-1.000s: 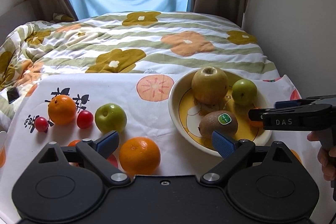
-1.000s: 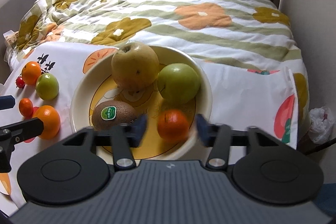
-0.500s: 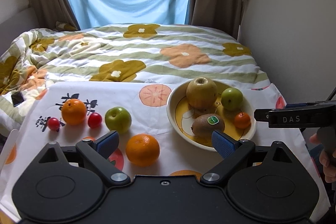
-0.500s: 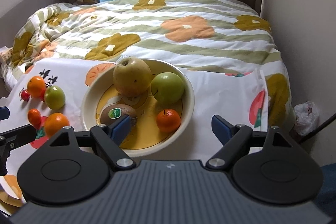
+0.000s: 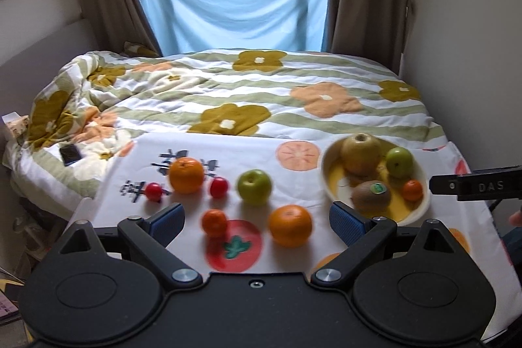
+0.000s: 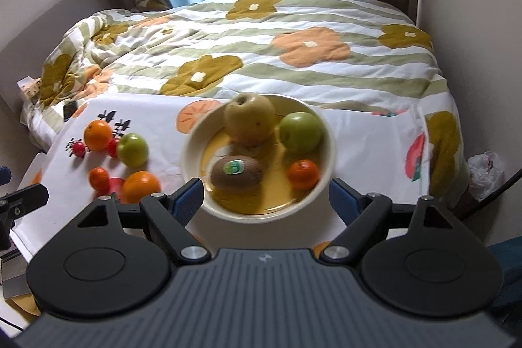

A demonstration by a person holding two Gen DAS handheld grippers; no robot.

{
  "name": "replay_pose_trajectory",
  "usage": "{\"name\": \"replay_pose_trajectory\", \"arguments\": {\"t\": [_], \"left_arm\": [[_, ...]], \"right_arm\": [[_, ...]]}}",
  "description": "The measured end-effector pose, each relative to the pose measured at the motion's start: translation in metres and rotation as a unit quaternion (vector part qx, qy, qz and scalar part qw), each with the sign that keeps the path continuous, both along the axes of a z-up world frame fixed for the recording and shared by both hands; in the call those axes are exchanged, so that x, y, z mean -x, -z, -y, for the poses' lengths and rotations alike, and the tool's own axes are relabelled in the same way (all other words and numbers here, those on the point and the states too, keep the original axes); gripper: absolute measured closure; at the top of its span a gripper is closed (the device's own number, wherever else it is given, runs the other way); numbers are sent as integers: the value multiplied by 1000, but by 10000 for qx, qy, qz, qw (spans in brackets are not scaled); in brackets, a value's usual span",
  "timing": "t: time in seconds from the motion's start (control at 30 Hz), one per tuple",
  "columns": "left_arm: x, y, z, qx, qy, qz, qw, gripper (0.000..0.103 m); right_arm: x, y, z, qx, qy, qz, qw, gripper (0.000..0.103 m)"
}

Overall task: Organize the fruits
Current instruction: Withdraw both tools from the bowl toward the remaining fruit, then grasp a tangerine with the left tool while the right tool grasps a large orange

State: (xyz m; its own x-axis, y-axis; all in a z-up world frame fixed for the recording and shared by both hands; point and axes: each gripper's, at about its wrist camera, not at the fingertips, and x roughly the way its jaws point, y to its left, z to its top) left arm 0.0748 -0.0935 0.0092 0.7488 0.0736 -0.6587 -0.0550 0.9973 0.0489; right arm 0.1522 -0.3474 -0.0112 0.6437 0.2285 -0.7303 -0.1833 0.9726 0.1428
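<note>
A cream bowl (image 6: 189, 158) holds a pear (image 6: 249, 116), a green apple (image 6: 301, 132), a kiwi (image 6: 236, 170) and a small tangerine (image 6: 303, 173). My right gripper (image 6: 266, 201) hangs above the bowl's near rim; its jaws are opening and nothing is between them. Left of the bowl (image 5: 324, 178), loose on the printed cloth, lie two oranges (image 5: 289, 225), a green apple (image 5: 254, 187), a small tangerine (image 5: 214, 222) and two cherry tomatoes (image 5: 218, 187). Over these hovers my left gripper (image 5: 257, 220), open and empty.
The cloth lies on a bed with a flowered quilt (image 5: 261, 93). A phone (image 5: 70, 154) rests on the quilt at the left. A wall runs close along the right side, with a plastic bag (image 6: 486, 172) on the floor beside the bed.
Both grippers have drawn back and up from the fruit. The right jaws have opened away from the small tangerine, which stays in the bowl.
</note>
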Motion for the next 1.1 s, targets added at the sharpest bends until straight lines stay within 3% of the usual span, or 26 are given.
{"name": "replay_pose_trajectory", "arguments": {"t": [0.17, 0.4, 0.7, 1.1], "left_arm": [[-2, 4, -30, -191, 165, -52, 9997, 2], [-19, 19, -69, -374, 713, -173, 9966, 2], [-46, 52, -101, -520, 1659, -352, 9841, 4], [-84, 109, -104, -567, 2614, -850, 9598, 32]], "right_arm": [[5, -2, -32, 32, 25, 140, 9999, 0], [6, 5, -77, -125, 310, -33, 9994, 0], [2, 34, -127, -280, 883, -412, 9948, 0], [-6, 70, -163, -389, 1512, -571, 9861, 0]]}}
